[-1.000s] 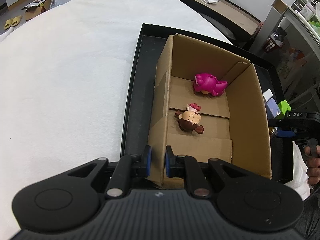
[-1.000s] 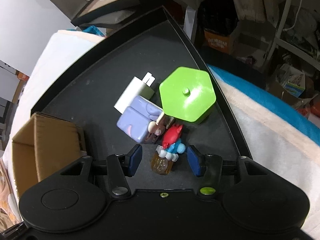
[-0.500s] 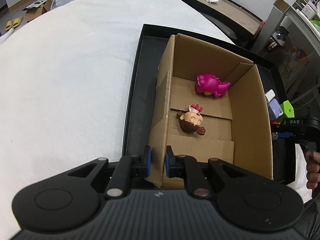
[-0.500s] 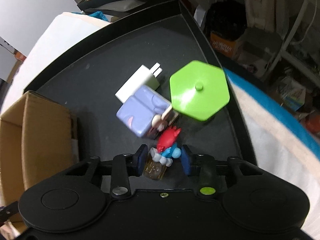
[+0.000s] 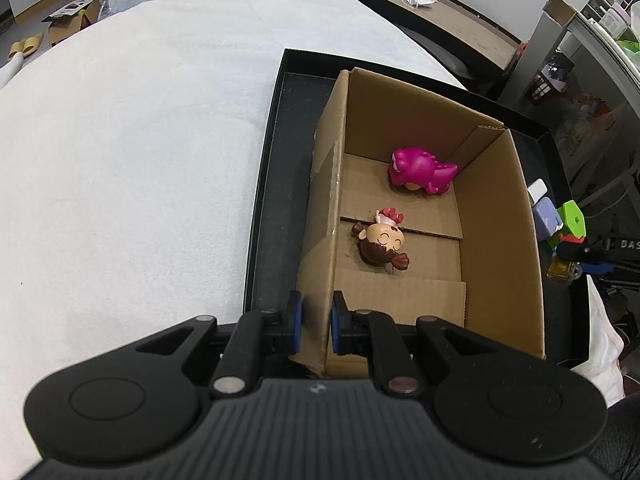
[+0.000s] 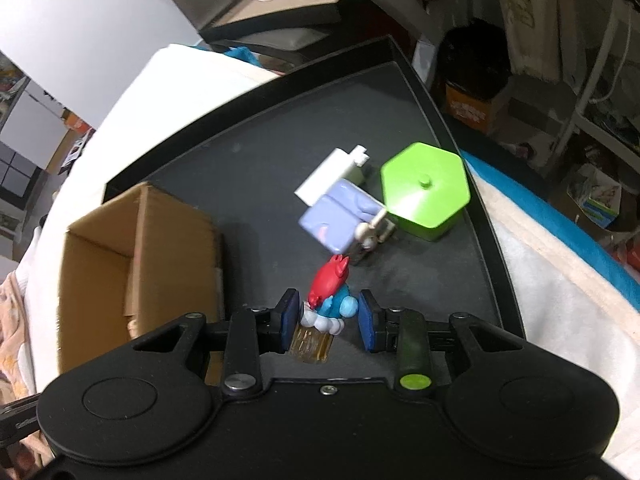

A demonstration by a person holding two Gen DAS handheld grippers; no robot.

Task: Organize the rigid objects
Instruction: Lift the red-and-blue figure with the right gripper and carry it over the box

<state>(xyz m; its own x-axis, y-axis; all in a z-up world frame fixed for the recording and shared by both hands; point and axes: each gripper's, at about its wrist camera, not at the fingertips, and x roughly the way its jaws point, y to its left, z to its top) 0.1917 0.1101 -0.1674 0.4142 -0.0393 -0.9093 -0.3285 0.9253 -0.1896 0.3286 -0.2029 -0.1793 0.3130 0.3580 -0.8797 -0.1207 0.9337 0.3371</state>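
- Left gripper (image 5: 316, 322) pitched steeply down, jaws nipped onto near left wall of cardboard box (image 5: 496, 216).
- Right gripper (image 6: 329, 322) likewise angled down over black tray (image 6: 256, 168); narrow jaws clamping blue-and-red figurine (image 6: 330, 298) on clear amber base, raised off tray floor.
- Figurine's long axis running away from camera, red cap pointing at far clutter.
- Beyond: lavender block (image 6: 340, 216), white plug (image 6: 332, 176), green hexagonal lid (image 6: 424, 188).
- In box: brown-haired doll head (image 5: 380, 242), further back magenta dinosaur (image 5: 420, 170).

Black ribbed-body left gripper (image 5: 316, 322) and right gripper (image 6: 329, 322), blue pads, round silver screws, one green dot.
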